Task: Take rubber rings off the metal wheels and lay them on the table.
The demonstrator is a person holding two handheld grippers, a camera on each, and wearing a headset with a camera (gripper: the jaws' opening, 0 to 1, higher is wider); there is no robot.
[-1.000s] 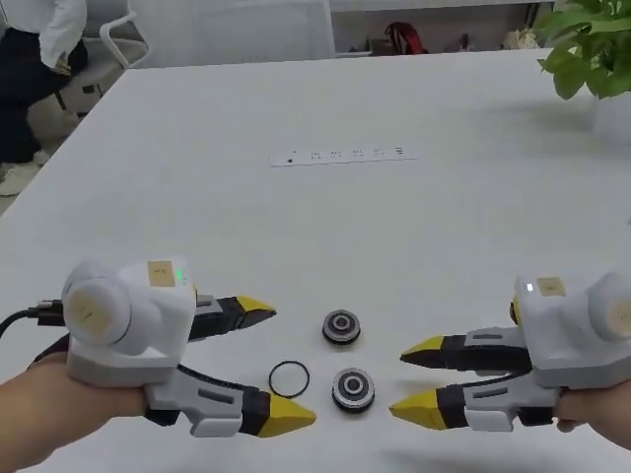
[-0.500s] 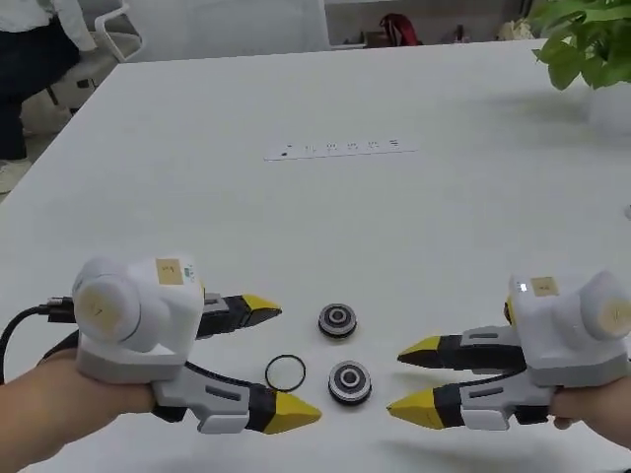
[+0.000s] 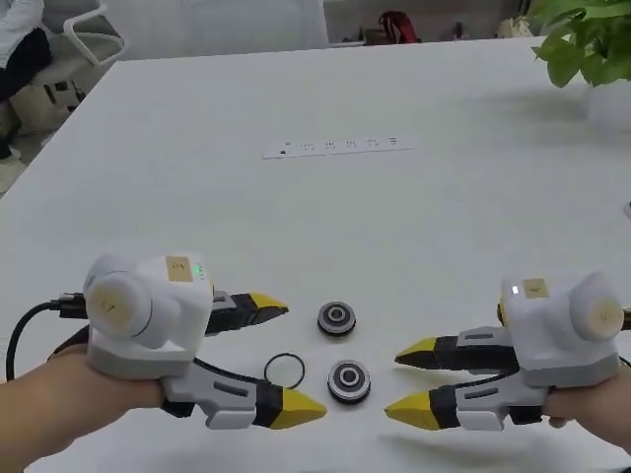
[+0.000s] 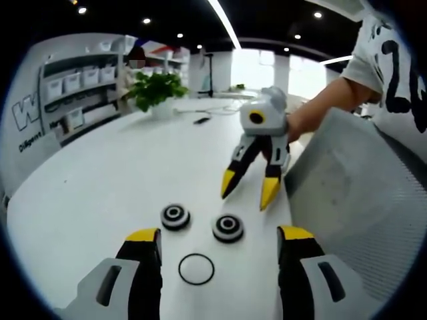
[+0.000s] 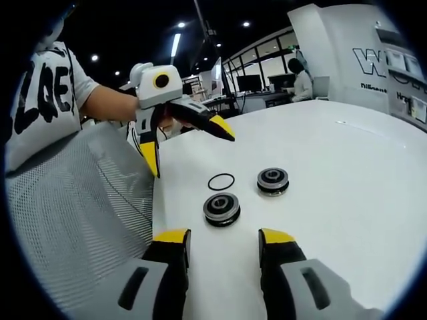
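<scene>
Two small metal wheels lie on the white table: the far wheel (image 3: pixel 336 318) (image 4: pixel 175 217) (image 5: pixel 273 180) and the near wheel (image 3: pixel 348 380) (image 4: pixel 227 227) (image 5: pixel 221 208). A loose black rubber ring (image 3: pixel 284 370) (image 4: pixel 196 269) (image 5: pixel 221 181) lies flat just left of the near wheel. My left gripper (image 3: pixel 285 358) (image 4: pixel 220 239) is open, its yellow tips on either side of the ring, a little short of it. My right gripper (image 3: pixel 409 379) (image 5: pixel 219 237) is open too, pointing at the near wheel from the right, with a gap between.
A white power strip (image 3: pixel 333 148) lies farther back on the table. A potted plant (image 3: pixel 582 44) stands at the far right corner. A cable (image 3: pixel 25 330) trails from the left gripper. An office chair (image 3: pixel 74 44) stands beyond the far left edge.
The head camera has shifted slightly. Both grippers stay open in much the same place beside the wheels; the ring and wheels have not moved.
</scene>
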